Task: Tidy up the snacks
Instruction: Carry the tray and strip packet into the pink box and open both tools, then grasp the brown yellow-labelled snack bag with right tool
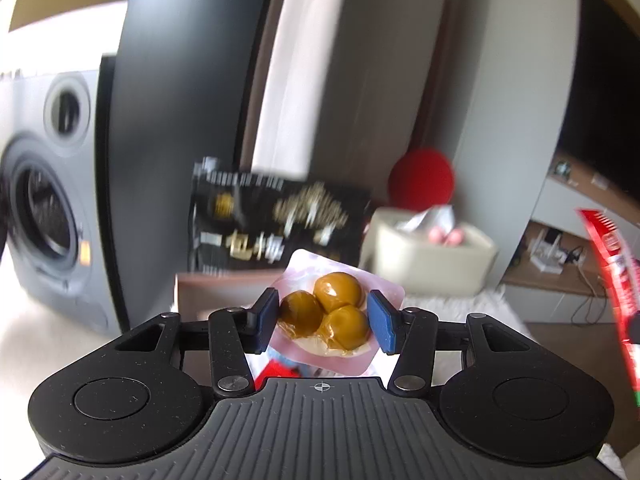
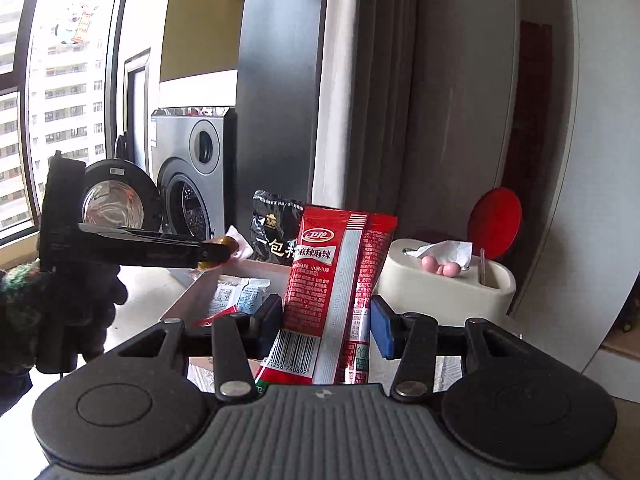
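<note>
My left gripper (image 1: 324, 320) is shut on a pink packet (image 1: 340, 280) holding three brown round sweets, lifted in the air. In the right wrist view the same gripper (image 2: 218, 254) reaches in from the left, held by a gloved hand (image 2: 60, 304). My right gripper (image 2: 326, 322) is shut on a tall red spicy-snack packet (image 2: 332, 280), held upright; this red packet (image 1: 612, 280) also shows at the right edge of the left wrist view. Below and ahead lies an open box (image 2: 188, 292) with several small packets inside; its wall (image 1: 224, 292) shows in the left wrist view too.
A black snack bag (image 2: 272, 232) (image 1: 276, 224) stands behind the box. A cream tissue holder (image 2: 440, 292) (image 1: 432, 268) sits to the right, with a red round lid (image 2: 496, 216) behind it. A grey washing machine (image 2: 192, 196) stands at the left, with curtains and a wall behind.
</note>
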### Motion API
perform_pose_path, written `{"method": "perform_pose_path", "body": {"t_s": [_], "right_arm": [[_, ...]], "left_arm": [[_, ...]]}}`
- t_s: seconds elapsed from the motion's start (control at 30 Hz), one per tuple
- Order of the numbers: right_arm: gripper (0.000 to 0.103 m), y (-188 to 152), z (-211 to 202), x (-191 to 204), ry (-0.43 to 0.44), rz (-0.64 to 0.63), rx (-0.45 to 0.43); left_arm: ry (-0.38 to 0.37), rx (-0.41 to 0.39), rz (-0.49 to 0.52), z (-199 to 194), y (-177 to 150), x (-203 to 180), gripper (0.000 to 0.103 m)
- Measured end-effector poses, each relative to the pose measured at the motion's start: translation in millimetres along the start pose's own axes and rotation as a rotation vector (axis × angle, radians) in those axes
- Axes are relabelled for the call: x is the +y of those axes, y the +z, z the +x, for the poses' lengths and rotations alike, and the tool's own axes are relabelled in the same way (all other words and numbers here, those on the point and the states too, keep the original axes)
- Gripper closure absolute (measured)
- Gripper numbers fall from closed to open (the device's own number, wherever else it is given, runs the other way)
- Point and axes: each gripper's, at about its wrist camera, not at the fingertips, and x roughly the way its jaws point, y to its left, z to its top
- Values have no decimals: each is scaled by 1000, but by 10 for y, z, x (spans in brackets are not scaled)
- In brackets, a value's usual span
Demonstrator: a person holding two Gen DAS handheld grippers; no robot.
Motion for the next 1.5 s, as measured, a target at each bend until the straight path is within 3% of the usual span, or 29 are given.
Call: {"method": "perform_pose_path", "body": {"t_s": [0.1,0.17,0.23,0.3,0.4,0.57,0.63,0.7,0.77,0.83,1.03,1.33,1.5], "right_arm": [[56,-36,256,-19,6,12,57],[56,-44,451,-27,4,19,91],[56,-43,658,-9,9,31,121],[56,-3,870,15,35,56,150],[56,136,1254,63,90,111,194],[56,269,1955,266,139,143,260],[49,270,2249,349,183,176,268],[35,244,2499,416,225,181,305],[35,209,2605,484,196,157,332],[35,164,2526,472,160,127,324],[33,-195,1764,-45,102,127,299],[30,-1164,334,-1011,-181,256,289],[28,-1603,71,-1387,-257,262,307]], "left_arm": [[37,158,-58,420,-188,227,48],[88,195,-47,548,-328,330,50],[77,147,-25,512,-369,384,51],[48,124,-71,425,-356,468,53],[23,23,-79,171,-286,471,53],[21,-23,-96,-181,-239,416,53],[-3,-21,-100,-297,-309,359,53],[-37,-14,-107,-379,-405,300,53],[-98,10,-123,-442,-548,247,53],[-167,65,-135,-425,-696,187,53],[-214,173,-128,-249,-1050,-112,53],[-310,263,5,-240,-1339,-709,53],[-369,291,90,-353,-1422,-1101,53]]}}
